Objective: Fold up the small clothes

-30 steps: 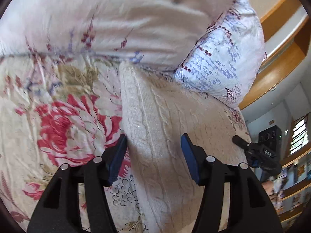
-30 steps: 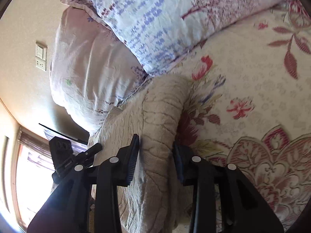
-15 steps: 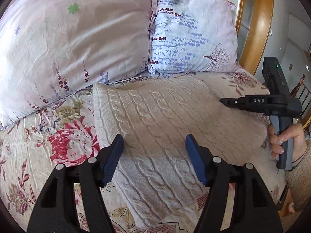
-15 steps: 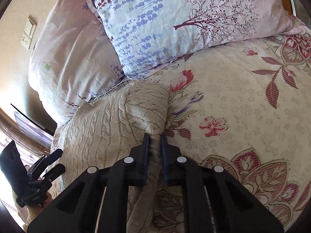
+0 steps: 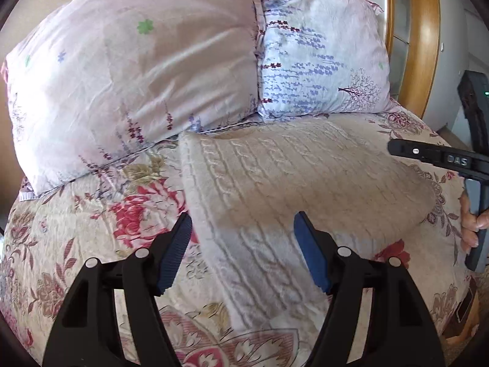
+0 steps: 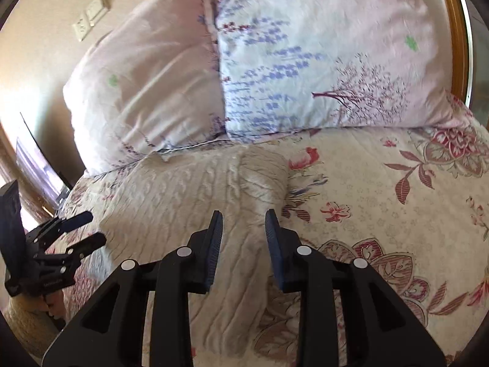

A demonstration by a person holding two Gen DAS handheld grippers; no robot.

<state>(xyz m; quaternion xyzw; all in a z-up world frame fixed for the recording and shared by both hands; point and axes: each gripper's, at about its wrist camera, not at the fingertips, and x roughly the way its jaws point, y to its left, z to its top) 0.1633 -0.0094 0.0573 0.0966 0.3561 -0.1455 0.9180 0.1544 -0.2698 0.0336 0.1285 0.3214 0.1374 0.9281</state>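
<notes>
A folded sweater (image 5: pixel 290 180) lies flat on the bed (image 5: pixel 91 244), its far edge just before two pillows (image 5: pixel 137 70) that lean side by side at the head of the bed. The left tool (image 5: pixel 243 250) hovers over the sweater's left edge and the right tool (image 6: pixel 243 238) over its right edge. A wooden headboard (image 5: pixel 424 39) stands behind the right-hand pillow (image 5: pixel 321 55).

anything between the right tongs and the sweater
Nothing visible. The right tongs, jaws opening, hang just over the sweater edge on the bedspread; no pillow or other item lies between.
</notes>
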